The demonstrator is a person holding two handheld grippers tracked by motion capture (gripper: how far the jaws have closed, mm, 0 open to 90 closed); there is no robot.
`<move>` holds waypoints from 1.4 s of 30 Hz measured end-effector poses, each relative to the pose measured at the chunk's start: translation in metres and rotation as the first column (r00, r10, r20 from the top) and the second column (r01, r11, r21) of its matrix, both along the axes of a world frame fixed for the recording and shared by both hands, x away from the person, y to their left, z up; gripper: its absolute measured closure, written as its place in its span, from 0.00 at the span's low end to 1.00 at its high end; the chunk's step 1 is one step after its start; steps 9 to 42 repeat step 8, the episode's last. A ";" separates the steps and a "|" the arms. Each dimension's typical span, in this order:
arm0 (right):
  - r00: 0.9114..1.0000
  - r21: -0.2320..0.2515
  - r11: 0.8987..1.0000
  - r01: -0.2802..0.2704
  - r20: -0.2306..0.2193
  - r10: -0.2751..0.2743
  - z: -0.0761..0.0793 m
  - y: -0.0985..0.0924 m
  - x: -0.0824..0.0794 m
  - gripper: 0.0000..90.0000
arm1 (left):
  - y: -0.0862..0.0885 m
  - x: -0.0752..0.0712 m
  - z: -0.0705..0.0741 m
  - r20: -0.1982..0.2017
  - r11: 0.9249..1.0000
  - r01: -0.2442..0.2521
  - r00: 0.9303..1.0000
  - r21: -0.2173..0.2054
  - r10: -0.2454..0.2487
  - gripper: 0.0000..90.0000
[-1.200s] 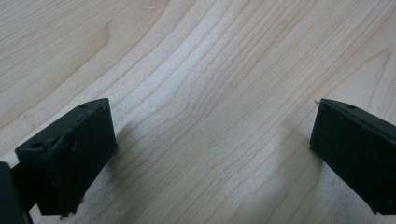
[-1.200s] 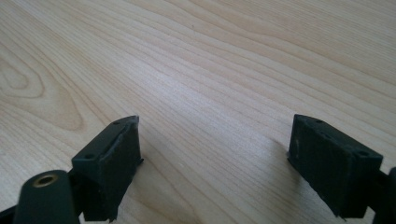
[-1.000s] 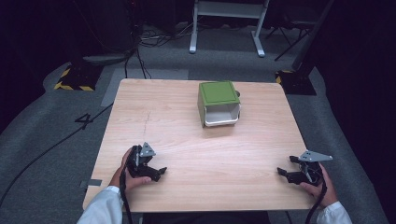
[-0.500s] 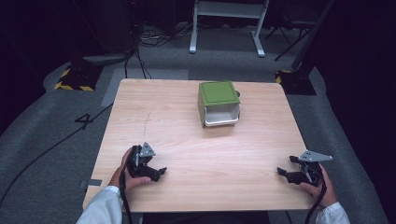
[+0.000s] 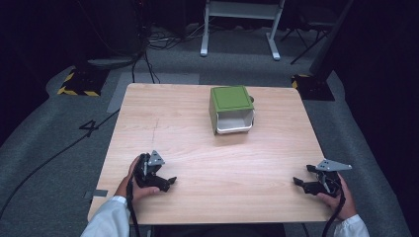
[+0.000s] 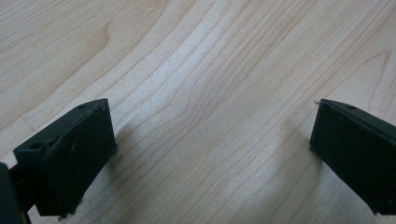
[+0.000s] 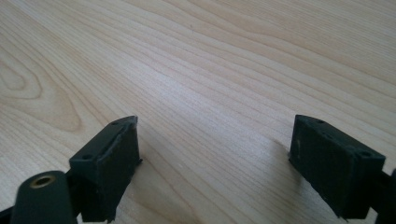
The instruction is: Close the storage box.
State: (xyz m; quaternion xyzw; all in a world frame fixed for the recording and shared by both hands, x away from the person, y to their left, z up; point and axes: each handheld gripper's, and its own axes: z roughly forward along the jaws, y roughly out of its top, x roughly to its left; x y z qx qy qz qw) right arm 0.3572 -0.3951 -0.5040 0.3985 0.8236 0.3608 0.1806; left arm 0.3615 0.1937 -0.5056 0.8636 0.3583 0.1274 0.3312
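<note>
Left tool (image 5: 169, 180) and right tool (image 5: 298, 177) rest on the tabletop (image 5: 207, 163), jaws wide, nothing held; green box (image 5: 231, 108) well apart.

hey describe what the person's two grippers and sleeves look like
Both the left gripper and the right gripper are black, each with two blocky jaws, a grey three-cornered plate on top and a trailing black cable. The person wears white sleeves.

High view overlooks table (image 5: 212, 163); gripper views skim its wood closely
</note>
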 end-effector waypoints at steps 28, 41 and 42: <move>1.000 0.000 1.000 0.000 0.000 0.000 0.000 0.000 0.000 0.18 | 0.000 0.000 0.000 0.001 1.000 -0.001 1.000 0.001 0.001 0.00; 1.000 0.000 1.000 0.000 0.000 0.000 0.000 0.000 0.000 0.18 | 0.000 0.000 0.000 0.001 1.000 -0.001 1.000 0.001 0.001 0.00; 1.000 0.000 1.000 0.000 0.000 0.000 0.000 0.000 0.000 0.18 | 0.000 0.000 0.000 0.001 1.000 -0.001 1.000 0.001 0.001 0.00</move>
